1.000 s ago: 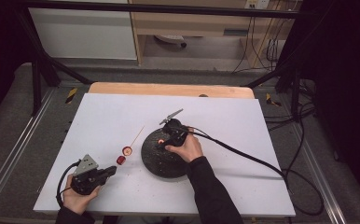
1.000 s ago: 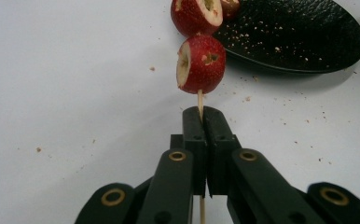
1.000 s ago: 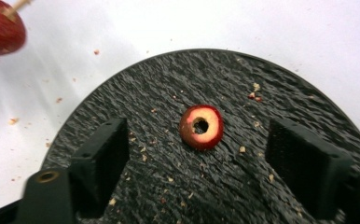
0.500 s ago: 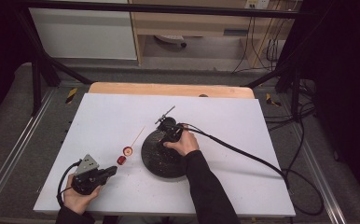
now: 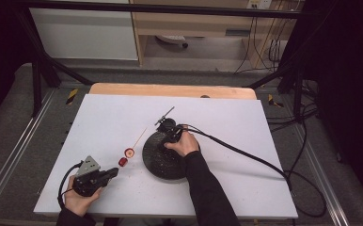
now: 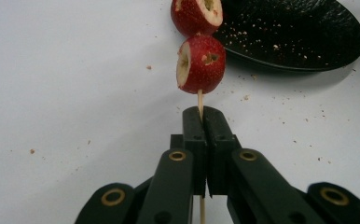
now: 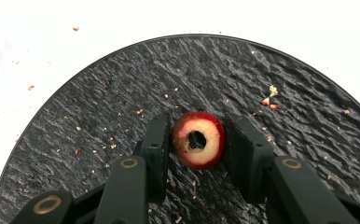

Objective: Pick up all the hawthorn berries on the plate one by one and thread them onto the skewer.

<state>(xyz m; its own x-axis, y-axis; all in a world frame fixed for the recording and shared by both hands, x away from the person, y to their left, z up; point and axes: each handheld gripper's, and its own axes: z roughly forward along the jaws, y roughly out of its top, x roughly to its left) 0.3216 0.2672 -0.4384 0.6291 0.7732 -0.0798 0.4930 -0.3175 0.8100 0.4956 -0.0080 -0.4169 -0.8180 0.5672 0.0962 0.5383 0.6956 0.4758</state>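
Our right hand-held gripper (image 7: 197, 140) has just been closing around the cored fruit (image 7: 197, 139); we lift gently while the left hand-held gripper (image 6: 201, 122) pinches the skewer (image 6: 199, 99).

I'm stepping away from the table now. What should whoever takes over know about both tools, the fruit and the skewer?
Left tool: shut on the wooden skewer, with two cored red fruit pieces already threaded, resting low near the table.
Right tool: over the black plate; its jaws have just been closing and now sit against a third cored fruit piece on the plate.
Done: two pieces skewered.
Left: probably lift this piece, carry it over and thread it on the skewer's free end.
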